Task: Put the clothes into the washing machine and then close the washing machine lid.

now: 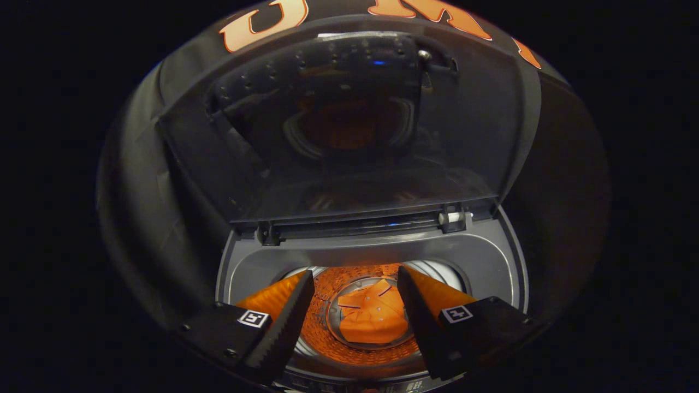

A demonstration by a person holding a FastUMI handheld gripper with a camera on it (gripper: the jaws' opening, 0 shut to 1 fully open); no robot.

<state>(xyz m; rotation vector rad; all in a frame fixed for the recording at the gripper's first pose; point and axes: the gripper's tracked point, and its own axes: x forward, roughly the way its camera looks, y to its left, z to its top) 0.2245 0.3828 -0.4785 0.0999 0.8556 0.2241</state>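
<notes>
- The hand-held gripper [355, 322] is poised above the drum opening of the grey top-loading washing machine [491, 262]. Its fingers are spread wide, with nothing between them.
- This position is consistent with a release over the drum: the open fingers frame the opening, so a dropped item would fall straight down into it.
- The orange cloth garment [372, 322] lies crumpled at the bottom of the perforated metal drum [319, 333], below and between the fingers and apart from both.
- The garment appears as a compact, folded bundle with flat creased faces. The drum wall around it shows an orange tint, probably reflected.
- The dark translucent hinged lid [349, 125] stands raised beyond the fingers, leaning back on its rear hinges [453, 217]. This keeps the opening clear for loading.
- Judgement: loading appears complete; closing the lid remains.
</notes>
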